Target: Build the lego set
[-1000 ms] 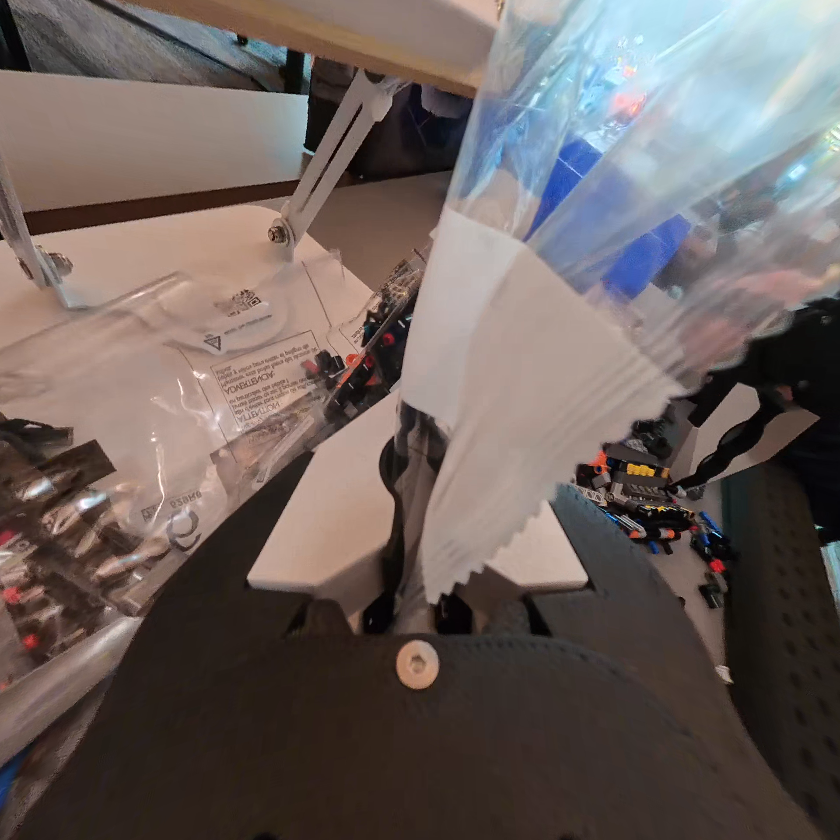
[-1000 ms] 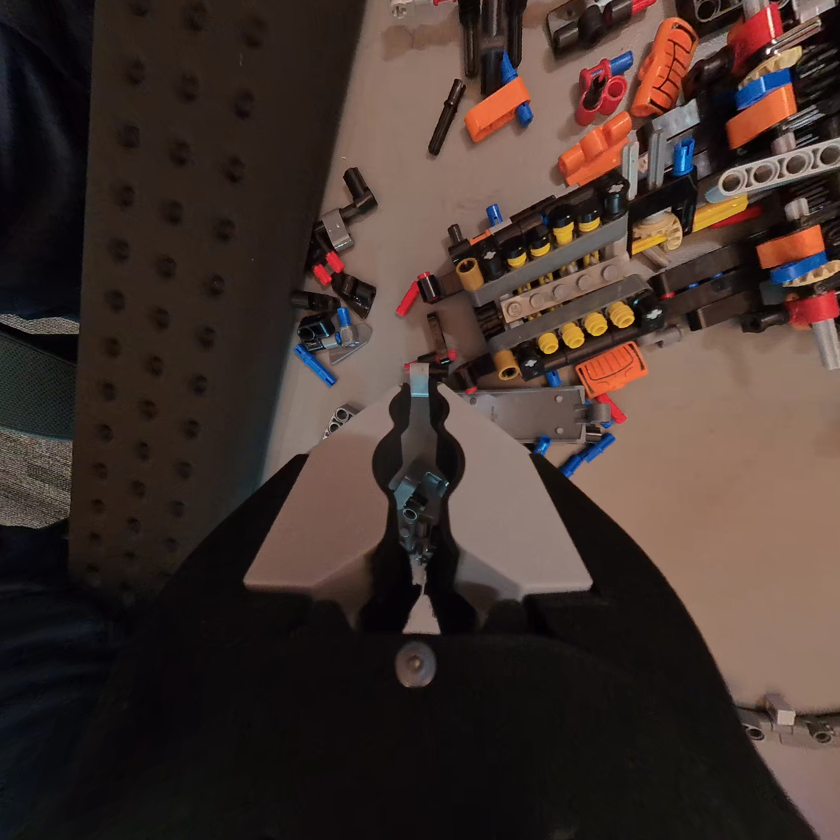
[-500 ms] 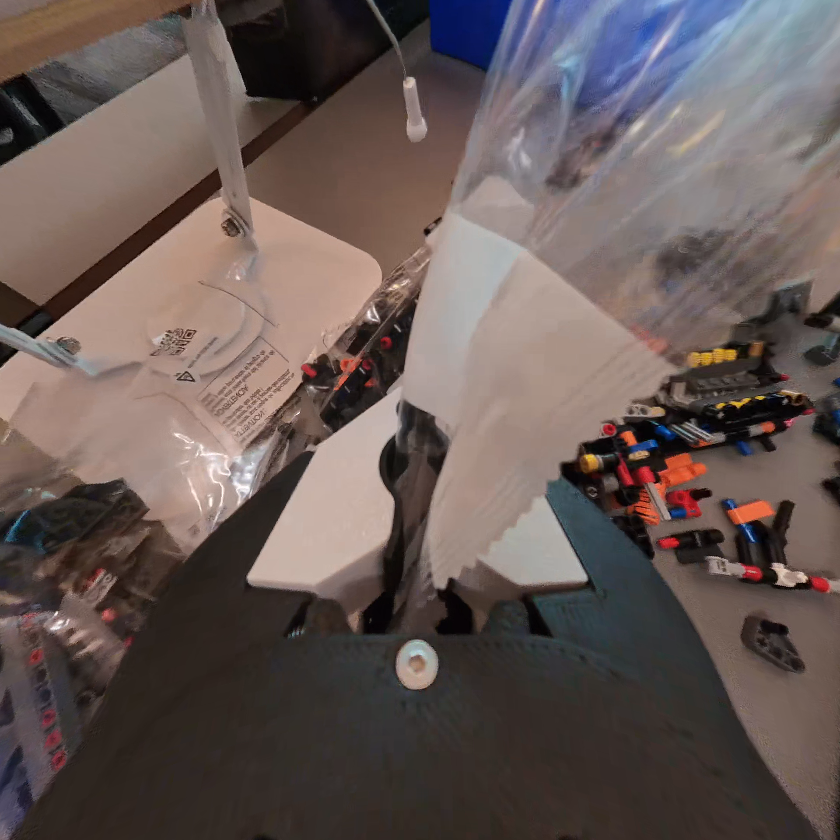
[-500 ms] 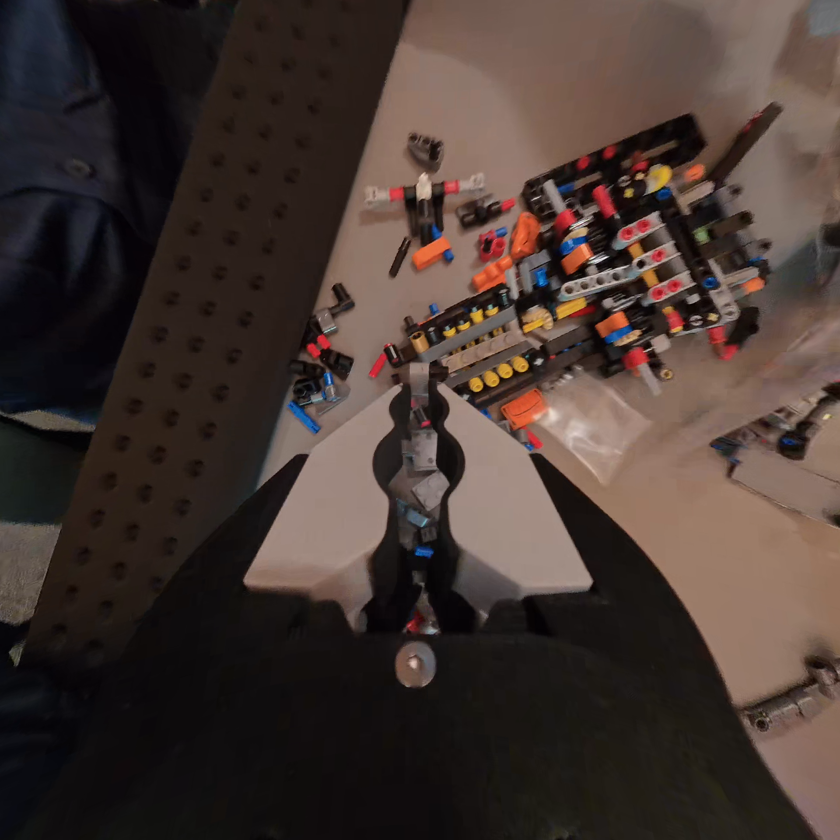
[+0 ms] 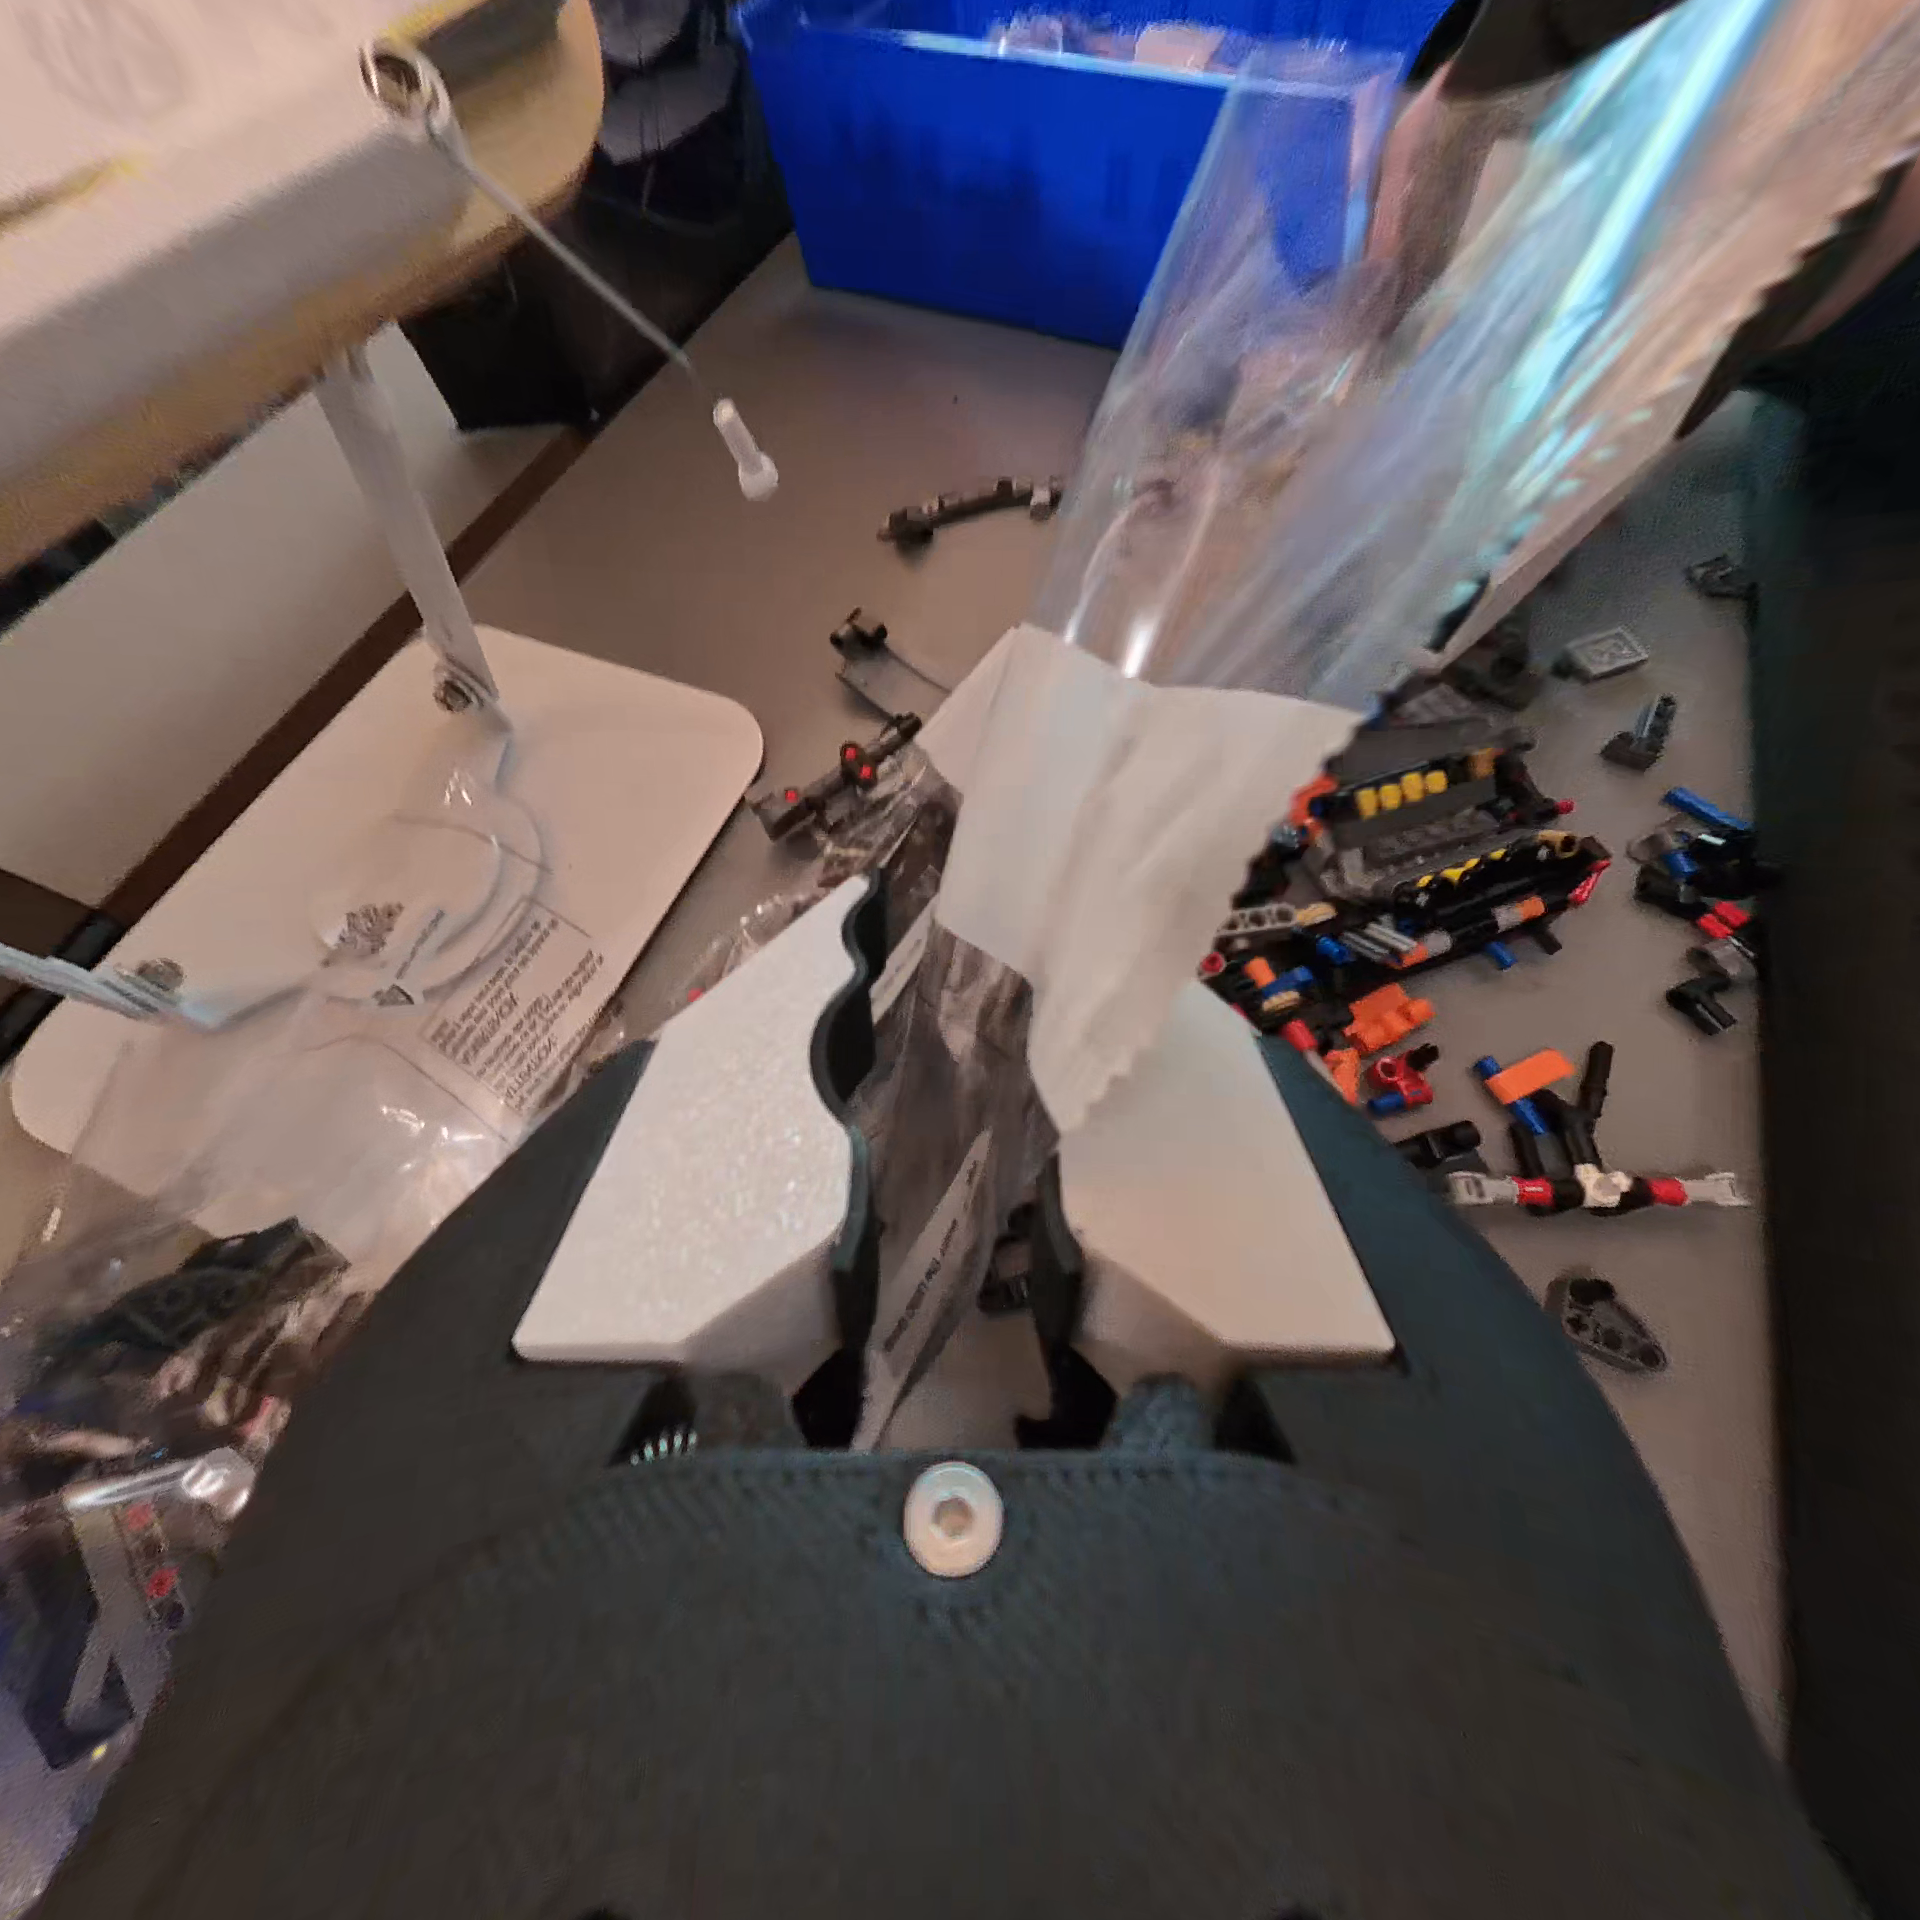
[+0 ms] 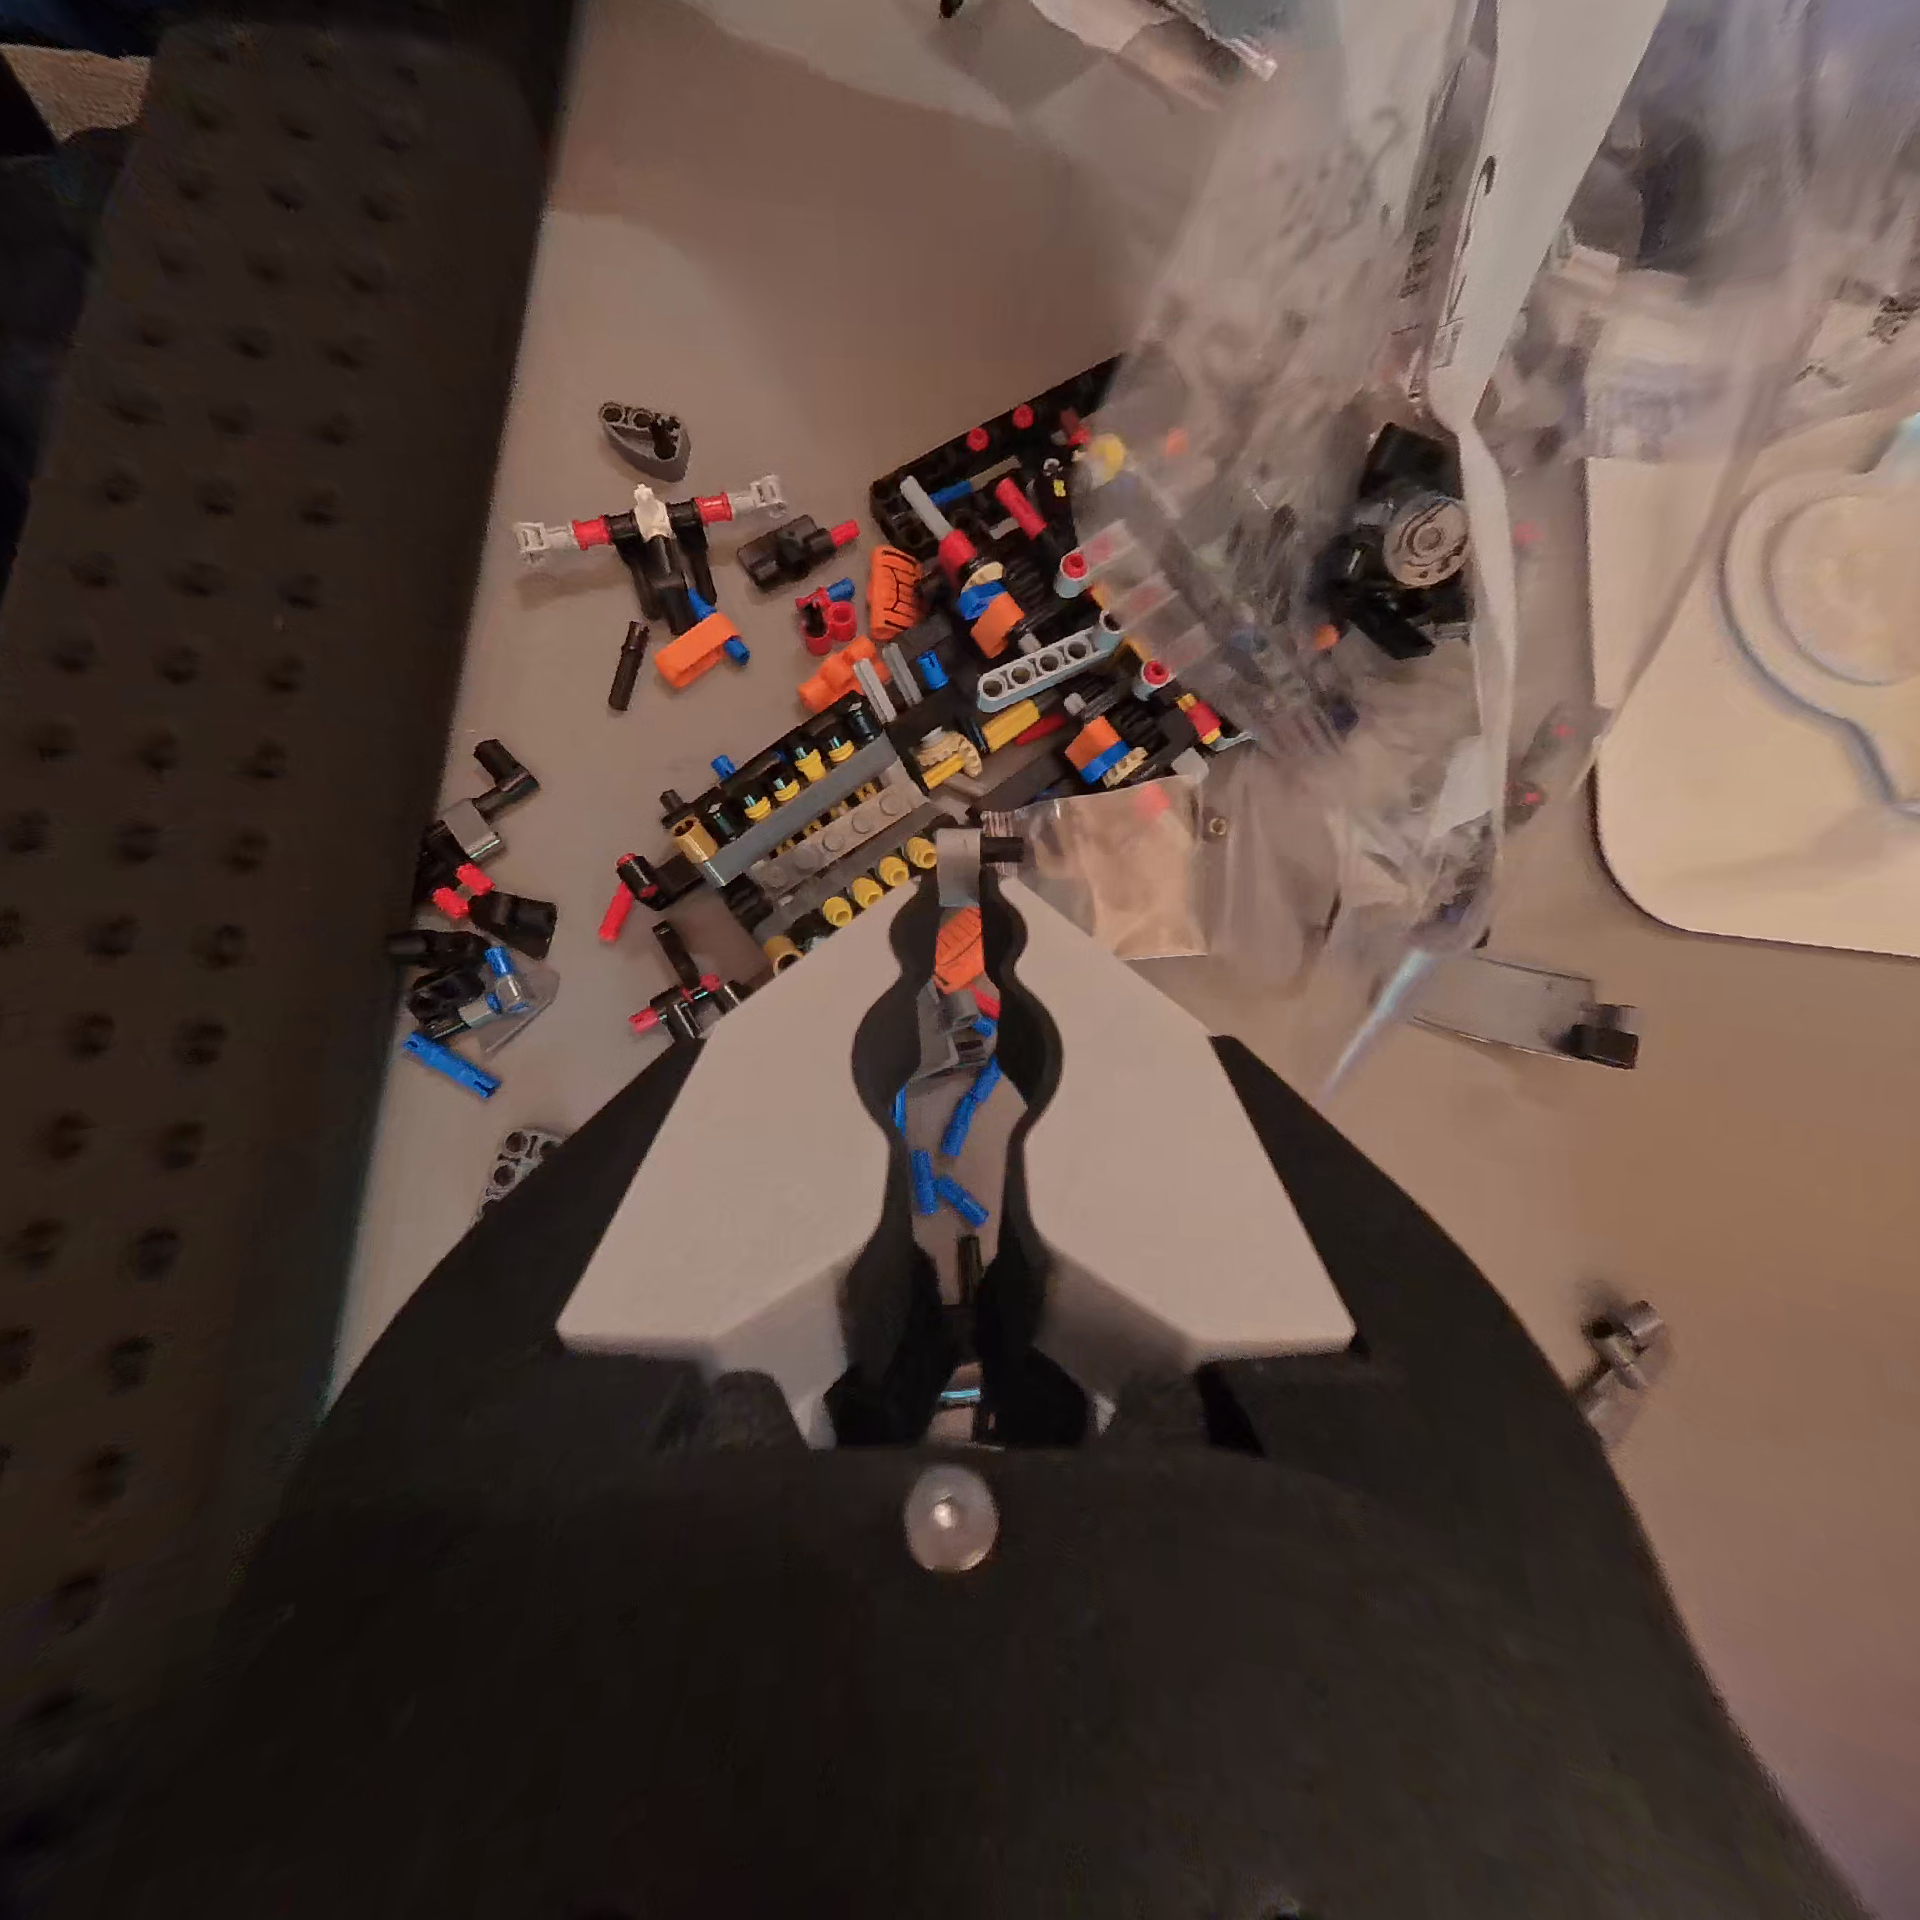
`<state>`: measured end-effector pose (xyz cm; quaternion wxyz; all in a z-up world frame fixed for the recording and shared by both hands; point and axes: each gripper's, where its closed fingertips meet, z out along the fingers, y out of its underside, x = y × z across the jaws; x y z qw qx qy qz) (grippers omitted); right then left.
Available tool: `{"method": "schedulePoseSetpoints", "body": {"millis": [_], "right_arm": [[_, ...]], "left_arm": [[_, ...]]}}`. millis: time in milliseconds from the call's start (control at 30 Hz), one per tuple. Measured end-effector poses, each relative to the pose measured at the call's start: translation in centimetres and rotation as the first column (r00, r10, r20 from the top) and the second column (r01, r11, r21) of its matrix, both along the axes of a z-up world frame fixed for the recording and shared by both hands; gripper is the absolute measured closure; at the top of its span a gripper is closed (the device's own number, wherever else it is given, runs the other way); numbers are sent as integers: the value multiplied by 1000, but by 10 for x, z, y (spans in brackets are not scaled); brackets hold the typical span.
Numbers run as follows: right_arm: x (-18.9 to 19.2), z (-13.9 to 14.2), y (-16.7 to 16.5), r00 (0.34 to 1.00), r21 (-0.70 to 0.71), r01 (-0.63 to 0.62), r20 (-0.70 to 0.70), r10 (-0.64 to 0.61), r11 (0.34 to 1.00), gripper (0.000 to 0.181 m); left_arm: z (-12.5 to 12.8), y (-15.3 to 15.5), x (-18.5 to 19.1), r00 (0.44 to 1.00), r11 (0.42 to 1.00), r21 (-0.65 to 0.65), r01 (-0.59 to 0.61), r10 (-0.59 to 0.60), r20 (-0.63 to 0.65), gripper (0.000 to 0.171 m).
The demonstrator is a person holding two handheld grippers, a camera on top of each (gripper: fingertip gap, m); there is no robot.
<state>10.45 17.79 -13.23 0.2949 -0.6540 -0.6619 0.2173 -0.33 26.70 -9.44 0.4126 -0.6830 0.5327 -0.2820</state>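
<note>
Grey table (image 6: 831,260) strewn with lego pieces (image 6: 831,800), left gripper (image 5: 966,1039) spread, clear plastic bag (image 5: 1299,468) draped over its right finger, right gripper (image 6: 961,868) pinching a small grey piece (image 6: 958,857) above the half-built assembly (image 6: 1039,644).

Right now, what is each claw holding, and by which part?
Right claw pinches a small grey lego piece by its end. Left claw is open, clear bag merely draped.

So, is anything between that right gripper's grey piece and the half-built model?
Partly: a clear plastic bag covers the model's right side. Its near end, just beyond the right gripper and grey piece, is uncovered.
</note>
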Motion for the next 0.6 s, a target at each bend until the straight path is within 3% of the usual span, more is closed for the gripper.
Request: {"method": "schedulePoseSetpoints", "body": {"millis": [300,400,500,600], "right_arm": [[-10,11,-7,998,36,-35,-52,37,999,177],[-13,19,-11,992,-14,-48,-117,46,999,177],[-17,35,-21,973,-88,-94,-219,73,992,177],[-21,51,-36,939,-219,-178,-330,99,959,176]], "left_arm": [[51,-17,13,993,982,187,0,-23,118,139],[66,-43,26,984,960,266,86,-124,130,141],[75,-81,47,952,898,382,219,-282,119,149],[57,-99,72,943,865,404,296,-332,20,145]]}}
